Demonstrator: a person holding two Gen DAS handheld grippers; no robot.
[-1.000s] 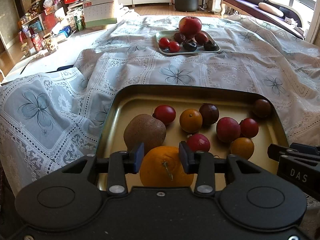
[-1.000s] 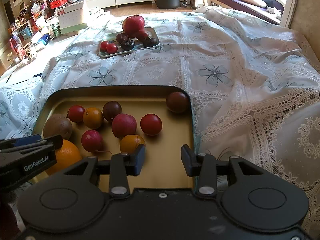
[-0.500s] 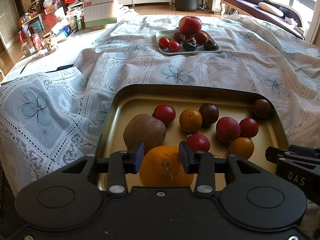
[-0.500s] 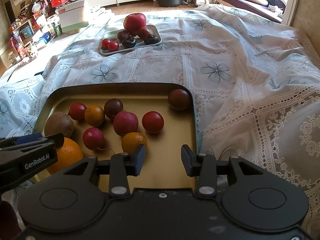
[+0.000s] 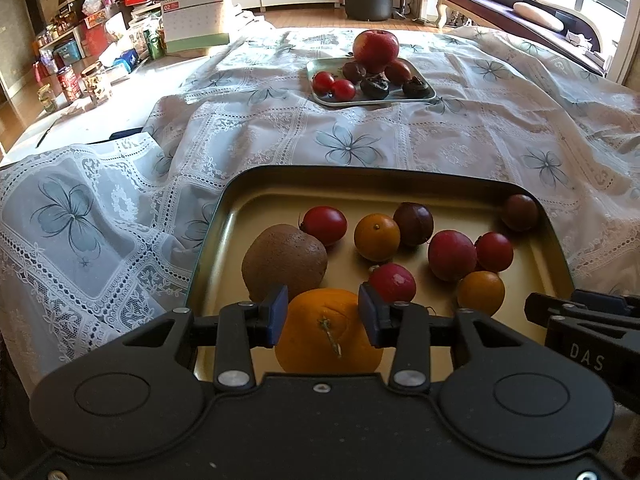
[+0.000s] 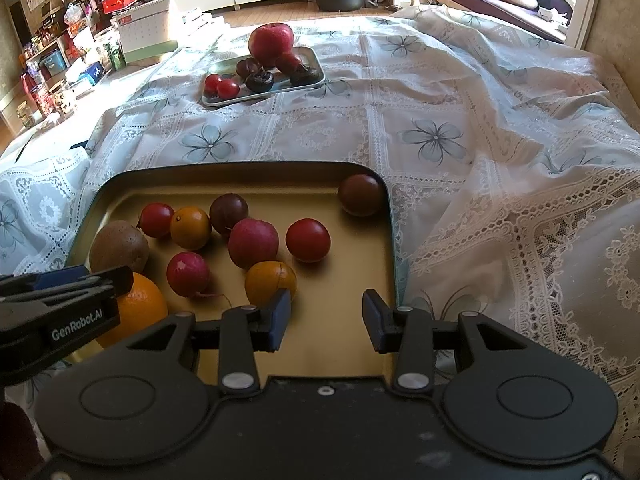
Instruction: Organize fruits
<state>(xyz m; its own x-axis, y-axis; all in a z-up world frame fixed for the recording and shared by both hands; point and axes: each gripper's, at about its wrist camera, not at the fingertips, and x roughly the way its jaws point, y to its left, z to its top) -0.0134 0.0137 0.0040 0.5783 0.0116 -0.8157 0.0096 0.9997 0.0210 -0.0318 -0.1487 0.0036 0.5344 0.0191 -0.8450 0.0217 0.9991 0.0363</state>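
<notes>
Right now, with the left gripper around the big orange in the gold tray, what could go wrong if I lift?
1. The left gripper has just been opening a little around the big orange; whether its pads still press is unclear, so the round fruit may slip.
2. The brown fruit and a red radish sit close beside the fingers; lifting could knock them rolling across the gold tray.
3. The right gripper hovers nearby and could be bumped.

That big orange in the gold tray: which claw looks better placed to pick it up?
The left claw: its pads already flank the big orange, having just opened slightly. The right claw hangs over bare gold tray, empty.
</notes>
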